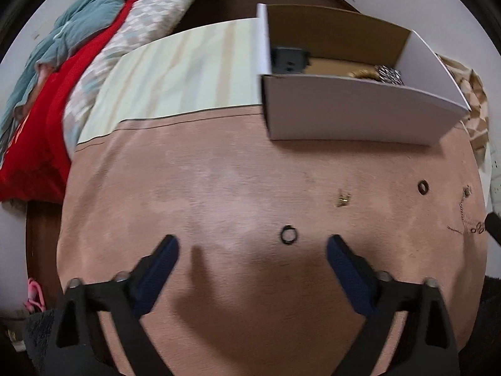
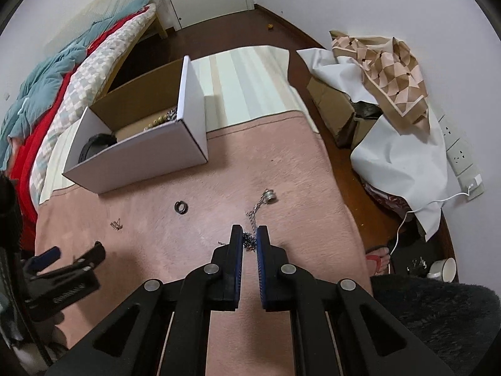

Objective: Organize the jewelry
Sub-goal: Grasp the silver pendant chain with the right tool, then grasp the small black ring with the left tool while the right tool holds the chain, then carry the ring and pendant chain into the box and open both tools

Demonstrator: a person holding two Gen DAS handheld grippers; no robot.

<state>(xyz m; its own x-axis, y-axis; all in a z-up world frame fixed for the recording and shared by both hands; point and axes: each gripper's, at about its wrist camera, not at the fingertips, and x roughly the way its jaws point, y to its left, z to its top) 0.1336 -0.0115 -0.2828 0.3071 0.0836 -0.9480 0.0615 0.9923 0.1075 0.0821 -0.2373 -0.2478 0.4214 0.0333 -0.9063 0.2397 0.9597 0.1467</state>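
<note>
The left gripper [image 1: 252, 246] has its jaws spread wide and holds nothing; one black ring [image 1: 289, 235] lies on the pink tabletop [image 1: 219, 188] just ahead of the gap, nearer its right jaw. Further right lie one gold earring [image 1: 343, 199], a second black ring [image 1: 423, 187], and one chain necklace [image 2: 255, 216]. The chain runs lengthwise away from the right gripper [image 2: 249, 235], its pendant at the far end pointing toward the wall, its near end bunched between jaws nearly closed around it; behind stands one white box [image 2: 150, 153].

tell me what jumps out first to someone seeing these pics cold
The open white cardboard box at the far edge of the pink blanket, with jewelry already heaped inside. Nearer, the right gripper is closed around a silver chain, while the left gripper hangs wide open just short of a small black ring.
</note>
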